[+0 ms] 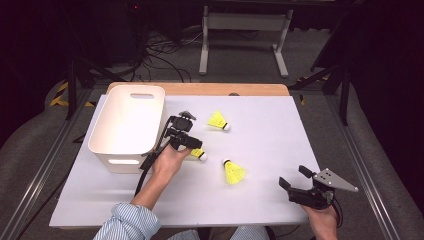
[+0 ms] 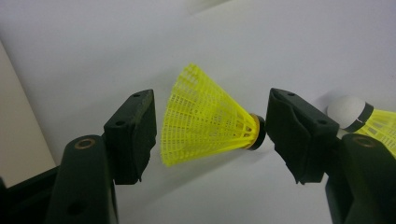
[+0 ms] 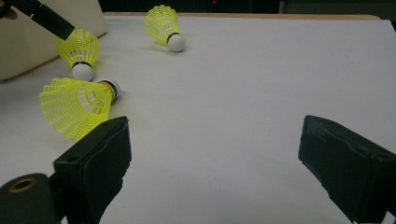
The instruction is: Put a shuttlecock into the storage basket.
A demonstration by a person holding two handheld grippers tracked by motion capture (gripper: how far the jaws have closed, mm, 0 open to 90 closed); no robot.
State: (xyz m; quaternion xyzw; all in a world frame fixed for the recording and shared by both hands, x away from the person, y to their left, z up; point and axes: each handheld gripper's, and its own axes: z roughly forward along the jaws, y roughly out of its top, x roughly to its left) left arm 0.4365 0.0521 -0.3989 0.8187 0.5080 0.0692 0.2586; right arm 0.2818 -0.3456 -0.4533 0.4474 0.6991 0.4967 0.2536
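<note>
White table [image 2: 280,42]: shuttlecock [image 2: 205,121] between left gripper [image 2: 210,135] jaws, untouched.

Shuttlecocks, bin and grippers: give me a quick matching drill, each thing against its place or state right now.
1. left gripper
2. right gripper
3. white bin
4. farthest shuttlecock

a. lying alone near the table's far middle
b. at the table's left side
c. open, nothing between its jaws
d. jaws set around a yellow shuttlecock, not pressing on it

Pairs: 1-d, 2-c, 3-b, 4-a
</note>
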